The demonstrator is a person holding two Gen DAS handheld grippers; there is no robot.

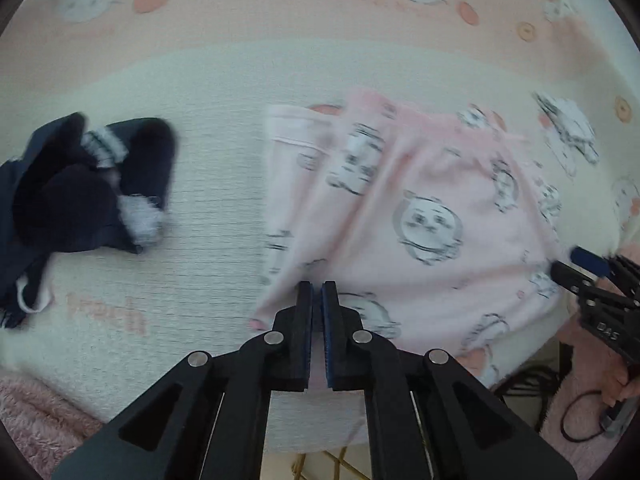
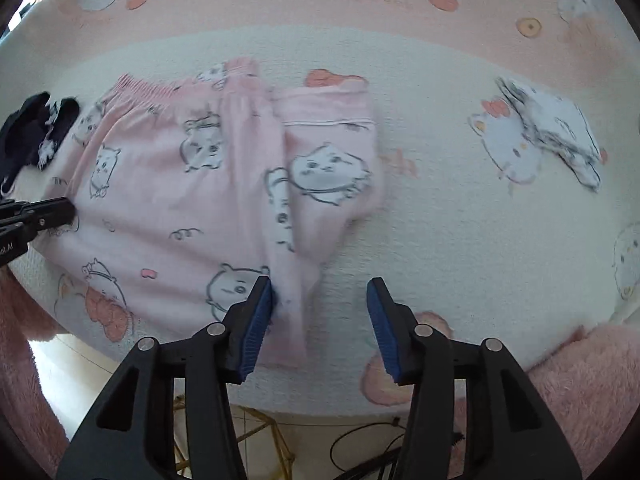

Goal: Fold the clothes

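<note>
Pink pyjama trousers (image 2: 168, 184) lie crosswise; left jaws clenched on them, right jaws released

You get soft, even daylight in both views, bright but without hard glare; the cream blanket (image 2: 460, 232) runs close to washed out. A bright patch at the top left corner of the right wrist view suggests a window there (only a sliver shows). Shadows are faint. Motion blur smears the pink pyjamas (image 1: 400, 208) and the dark garment (image 1: 88, 184) in the left wrist view, less so in the right. Your gripper fingers (image 2: 256, 320) stay sharp. Fisheye distortion bends the edges, and dark vignetting frames every corner.
</note>
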